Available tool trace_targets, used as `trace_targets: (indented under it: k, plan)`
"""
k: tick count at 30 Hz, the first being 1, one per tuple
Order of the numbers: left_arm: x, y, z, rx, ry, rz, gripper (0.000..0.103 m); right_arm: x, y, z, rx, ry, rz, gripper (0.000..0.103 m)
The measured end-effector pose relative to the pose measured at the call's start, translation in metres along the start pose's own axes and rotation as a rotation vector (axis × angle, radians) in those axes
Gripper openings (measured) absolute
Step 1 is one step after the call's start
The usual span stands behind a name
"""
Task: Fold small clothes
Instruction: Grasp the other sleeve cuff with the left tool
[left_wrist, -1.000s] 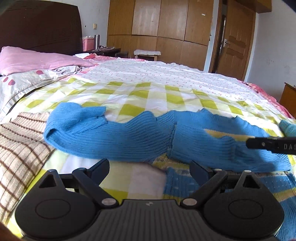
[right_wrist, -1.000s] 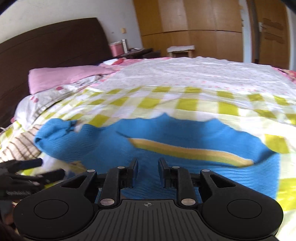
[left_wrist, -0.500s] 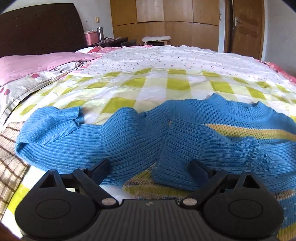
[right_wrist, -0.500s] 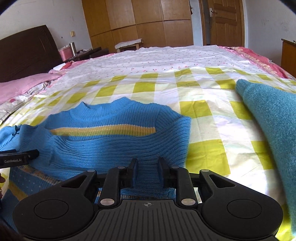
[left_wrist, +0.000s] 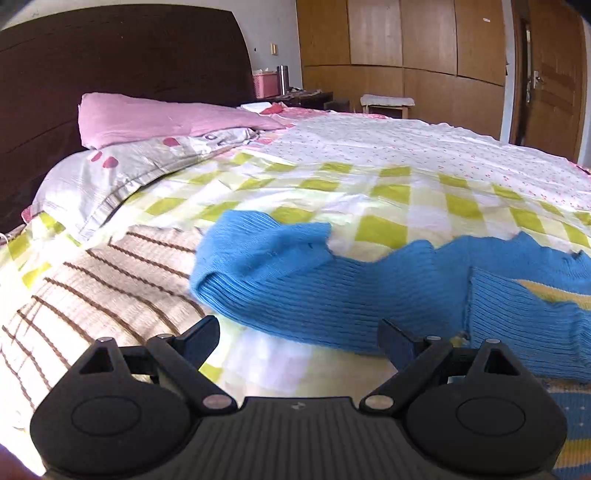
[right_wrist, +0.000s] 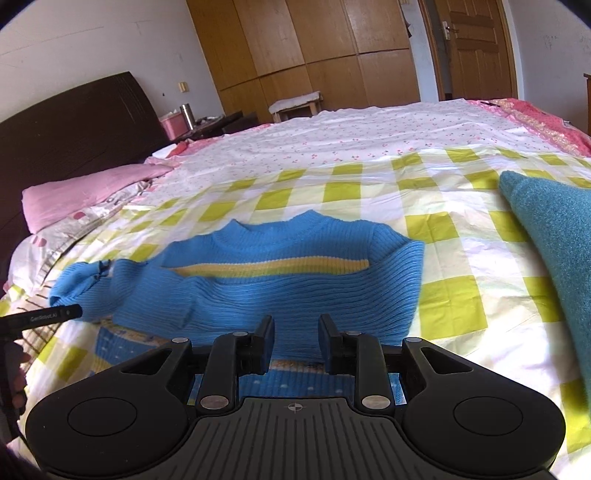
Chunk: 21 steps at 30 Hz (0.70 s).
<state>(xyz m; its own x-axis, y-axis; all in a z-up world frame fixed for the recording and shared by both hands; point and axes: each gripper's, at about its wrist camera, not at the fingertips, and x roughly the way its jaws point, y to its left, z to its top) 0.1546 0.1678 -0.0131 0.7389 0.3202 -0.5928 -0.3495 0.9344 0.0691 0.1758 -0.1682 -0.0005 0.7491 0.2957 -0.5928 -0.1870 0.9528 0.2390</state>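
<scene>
Blue ribbed sweater (right_wrist: 280, 280) with yellow chest stripe lies flat on the checked bedsheet (right_wrist: 436, 229), one sleeve folded across. Left gripper (left_wrist: 299, 334) wide open, empty, near the sleeve. Right gripper (right_wrist: 296, 341) jaws part-open, just been widening, gripping nothing, over the hem.

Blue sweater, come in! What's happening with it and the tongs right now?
Left tongs open, empty. Right tongs open, empty. Blue sweater flat on bed, one sleeve folded in, other out. Nothing blocking.
</scene>
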Motion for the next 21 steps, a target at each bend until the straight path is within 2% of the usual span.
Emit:
trace_targets:
  k: [4,5,11,13,16,18,21]
  plan:
    - [0.013,0.002,0.008,0.139,-0.074,0.052,0.093,-0.005,0.011,-0.009,-0.025,0.011,0.031,0.026]
    - [0.017,-0.001,0.009,0.181,-0.086,0.059,0.089,-0.003,0.013,-0.010,-0.025,0.016,0.038,0.026]
    - [0.041,-0.015,0.010,0.373,-0.111,0.050,0.070,0.011,0.014,-0.017,-0.017,0.052,0.065,0.026]
    - [0.048,-0.020,0.009,0.433,-0.122,0.059,0.067,0.014,0.013,-0.018,-0.013,0.065,0.070,0.026]
    - [0.058,-0.026,0.007,0.496,-0.126,0.066,0.066,0.018,0.012,-0.020,-0.008,0.078,0.080,0.027]
    - [0.059,-0.028,0.005,0.523,-0.135,0.067,0.061,0.020,0.012,-0.021,-0.006,0.082,0.088,0.027]
    - [0.049,-0.030,0.000,0.554,-0.181,0.074,0.057,0.020,0.012,-0.021,-0.006,0.087,0.098,0.027]
